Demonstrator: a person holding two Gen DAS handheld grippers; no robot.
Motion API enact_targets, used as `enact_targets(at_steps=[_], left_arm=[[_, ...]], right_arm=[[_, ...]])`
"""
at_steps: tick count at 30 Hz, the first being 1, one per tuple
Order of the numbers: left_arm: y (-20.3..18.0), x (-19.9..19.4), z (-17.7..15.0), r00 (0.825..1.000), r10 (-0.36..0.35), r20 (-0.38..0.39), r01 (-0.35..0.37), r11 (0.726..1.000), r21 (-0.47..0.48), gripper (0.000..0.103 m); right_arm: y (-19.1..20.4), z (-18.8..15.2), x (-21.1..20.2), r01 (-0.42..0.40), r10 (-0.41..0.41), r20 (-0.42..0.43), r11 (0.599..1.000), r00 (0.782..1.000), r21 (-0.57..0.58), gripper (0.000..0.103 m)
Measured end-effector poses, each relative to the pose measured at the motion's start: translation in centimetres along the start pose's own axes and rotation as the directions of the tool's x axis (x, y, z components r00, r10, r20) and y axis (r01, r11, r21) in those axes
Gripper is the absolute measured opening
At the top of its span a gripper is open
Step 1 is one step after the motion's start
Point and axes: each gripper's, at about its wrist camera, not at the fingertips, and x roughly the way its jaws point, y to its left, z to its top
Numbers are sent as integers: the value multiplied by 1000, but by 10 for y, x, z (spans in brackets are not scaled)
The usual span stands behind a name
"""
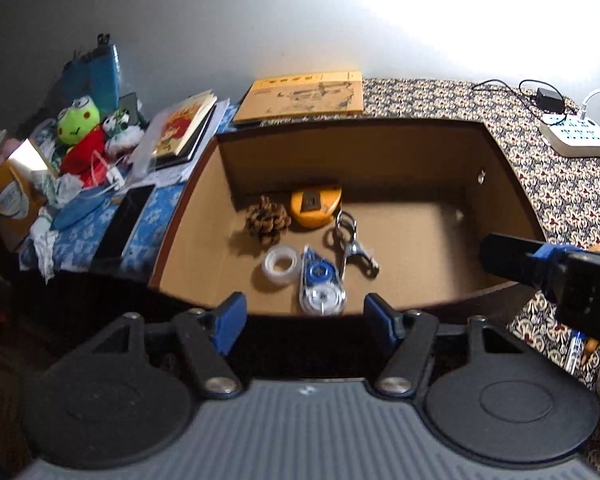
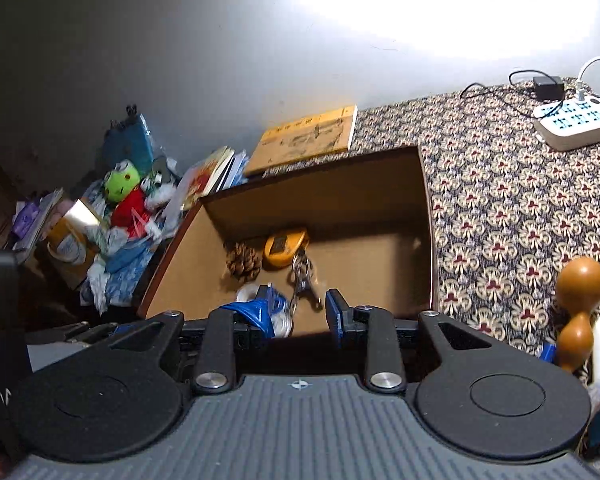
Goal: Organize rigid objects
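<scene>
- Cardboard box (image 1: 416,236), open-topped and brown, sits on the table with its patterned floral cloth (image 1: 560,196); five things lie on its floor toward nine o'clock: a brown pine cone (image 1: 269,221), an orange rounded tape measure (image 1: 315,205), a clear roll of tape (image 1: 280,264), a blue-and-clear correction-tape dispenser (image 1: 321,285) and a metal key clip (image 1: 351,245).
- Left tool (image 1: 304,318) hovers at the box's six o'clock rim, blue pads apart and holding nothing.
- Right tool (image 2: 300,314) is likewise apart and empty, over the same rim.
- Wooden gourd-shaped figure (image 2: 580,300), smooth and tan, stands outside the box at three o'clock in the right wrist view, with other small items just beside it.
- Judgement: a drop into the box looks finished; fetching is the step in hand.
- Next move likely calls for swinging the right tool toward the gourd and closing on its narrow waist without tipping it.
</scene>
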Motion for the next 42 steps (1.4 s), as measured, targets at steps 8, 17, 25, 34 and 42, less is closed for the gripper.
enact_targets(at_steps=[8,17,25,34,42], left_arm=[[-5,-11,-27,998,27,-56,-28,999,-17,66],[-6,-16,-44,991,58,-123,-60,998,-10,67],[1,-18,-44,987,73,-142,-72,997,7,67],[12,-17,-9,996,58,-68,-56,998,35,67],[27,-2,22,999,6,-36,-5,999,38,67]], right_arm=[[2,-23,-13,-5,3,-50,999,999,-50,12],[3,-43,-14,36,-43,-123,998,992,-52,12],[7,-54,-7,79,-85,-171,996,982,-40,13],[13,-35,-1,158,-154,-136,987,979,19,13],[23,-13,11,216,-213,-88,976,973,30,14]])
